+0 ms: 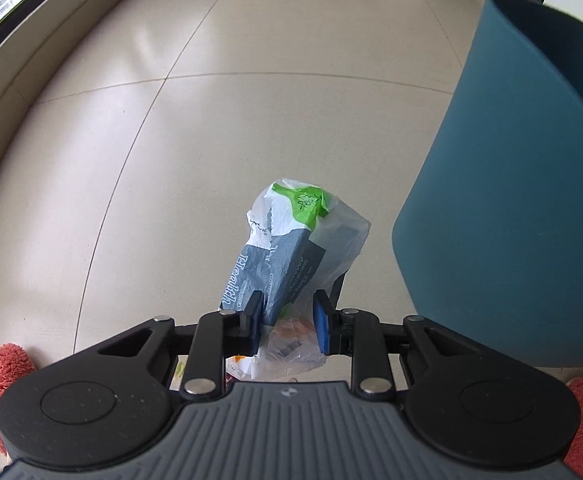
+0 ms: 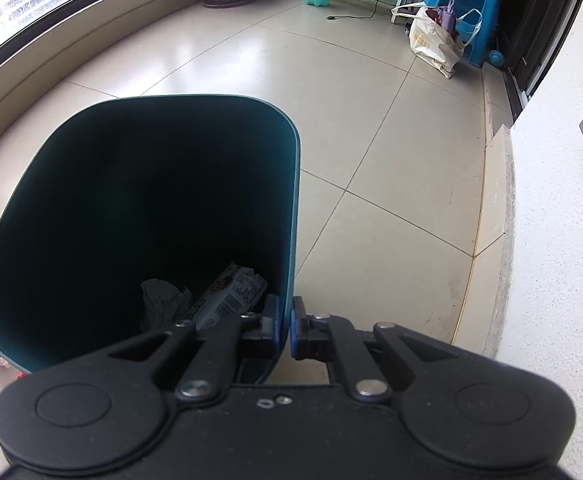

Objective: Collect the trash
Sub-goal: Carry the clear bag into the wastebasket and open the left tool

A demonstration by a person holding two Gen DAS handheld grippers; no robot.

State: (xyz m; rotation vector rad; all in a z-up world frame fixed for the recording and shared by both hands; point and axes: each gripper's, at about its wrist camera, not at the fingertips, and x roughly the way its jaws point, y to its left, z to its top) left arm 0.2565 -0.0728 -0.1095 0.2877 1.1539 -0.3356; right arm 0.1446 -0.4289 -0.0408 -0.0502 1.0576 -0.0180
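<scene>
Only left view: left gripper (image 1: 287, 322) fingers pinching plastic bag (image 1: 291, 248); right gripper (image 2: 285, 328) clamps bin (image 2: 91, 152) rim

Thin crinkled plastic bag (image 1: 291, 248); matt smooth plastic bin (image 2: 139, 216); glossy tiled floor (image 1: 211, 128); rough plastered wall (image 2: 551, 260).

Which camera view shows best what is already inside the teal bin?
The right wrist view. It looks down into the teal bin, where a crumpled wrapper and a printed carton lie at the bottom. The left wrist view shows only the bin's outer wall, nothing of its inside.
</scene>
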